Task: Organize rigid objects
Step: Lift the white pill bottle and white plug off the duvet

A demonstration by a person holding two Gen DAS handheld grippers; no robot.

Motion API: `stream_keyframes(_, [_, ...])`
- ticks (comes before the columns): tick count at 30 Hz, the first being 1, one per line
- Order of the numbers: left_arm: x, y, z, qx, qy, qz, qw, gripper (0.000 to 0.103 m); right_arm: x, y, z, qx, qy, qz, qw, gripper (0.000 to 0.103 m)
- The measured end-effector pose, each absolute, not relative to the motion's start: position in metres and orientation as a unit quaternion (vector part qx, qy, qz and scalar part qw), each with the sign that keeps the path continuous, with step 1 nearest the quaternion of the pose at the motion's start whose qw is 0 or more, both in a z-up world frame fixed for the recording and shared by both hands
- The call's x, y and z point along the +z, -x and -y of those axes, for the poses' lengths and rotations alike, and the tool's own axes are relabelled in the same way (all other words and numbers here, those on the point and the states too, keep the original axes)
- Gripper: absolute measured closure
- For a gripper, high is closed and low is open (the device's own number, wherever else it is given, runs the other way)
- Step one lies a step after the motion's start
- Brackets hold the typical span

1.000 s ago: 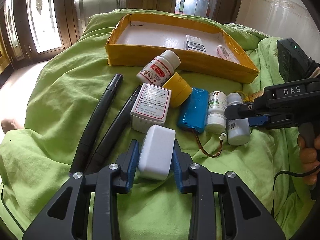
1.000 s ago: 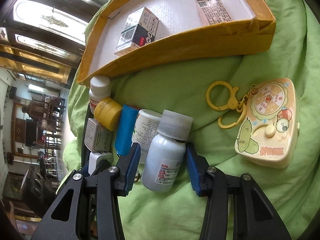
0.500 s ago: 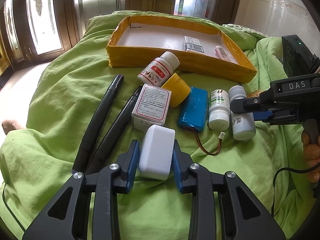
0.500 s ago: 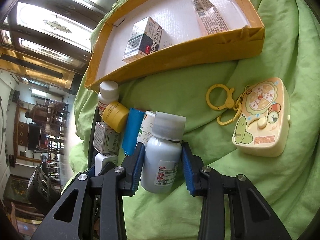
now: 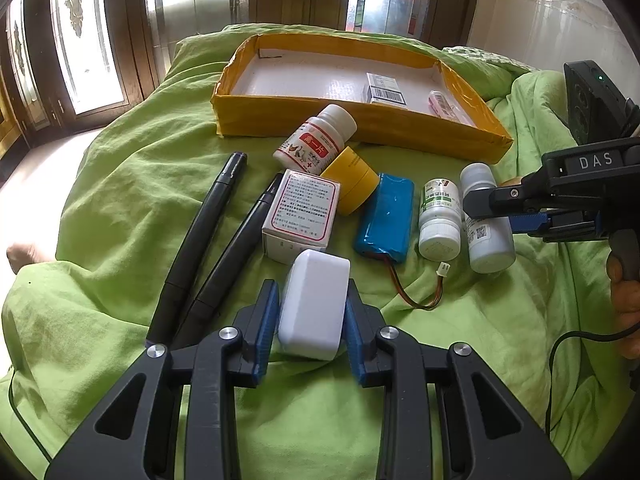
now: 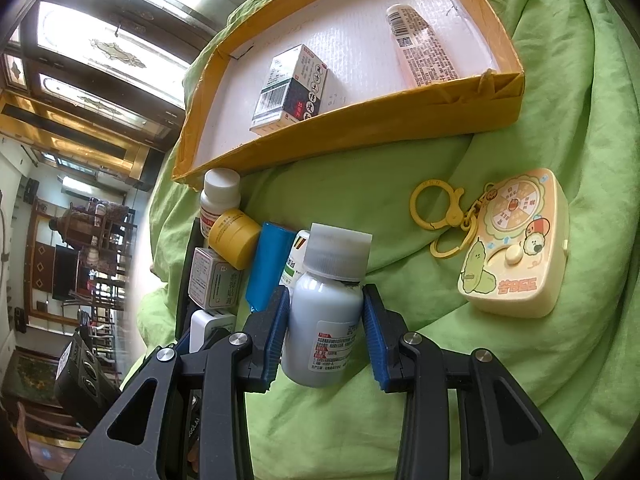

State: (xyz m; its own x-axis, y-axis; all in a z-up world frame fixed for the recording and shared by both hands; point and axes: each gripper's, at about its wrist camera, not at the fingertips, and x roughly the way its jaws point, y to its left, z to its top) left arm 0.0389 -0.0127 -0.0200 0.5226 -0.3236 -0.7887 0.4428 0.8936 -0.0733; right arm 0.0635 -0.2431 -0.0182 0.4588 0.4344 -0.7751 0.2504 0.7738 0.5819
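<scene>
Bottles, boxes and other small rigid things are lying in a cluster on the green bedsheet [image 5: 120, 208], just in front of a yellow cardboard tray [image 5: 360, 128]. Inside the tray, a small barcoded box [image 6: 290, 90] and a pale tube [image 6: 424, 48] are lying apart. The left gripper [image 5: 312, 312] is clamping a white block [image 5: 314, 304] between its blue pads, with the block touching the sheet. The right gripper [image 6: 326, 328] is squeezing a grey bottle [image 6: 326, 312] with a translucent cap. Beside it are lying a green-labelled white bottle [image 5: 439, 216], a blue battery pack [image 5: 386, 216], a yellow jar [image 5: 352, 178], a white printed carton [image 5: 302, 212], a red-labelled bottle [image 5: 316, 140] and 2 black pens [image 5: 208, 232]. A cream keychain toy [image 6: 516, 244] is sitting to the right, well apart.
</scene>
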Motion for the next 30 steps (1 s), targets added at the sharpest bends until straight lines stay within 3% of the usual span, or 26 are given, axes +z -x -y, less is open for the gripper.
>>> stream_keyframes(30, [-0.003,-0.046,-0.006,-0.193,-0.034,-0.435,0.879,0.075,-0.004,-0.064,0.243,0.055,-0.319,-0.495,0.806,0.070])
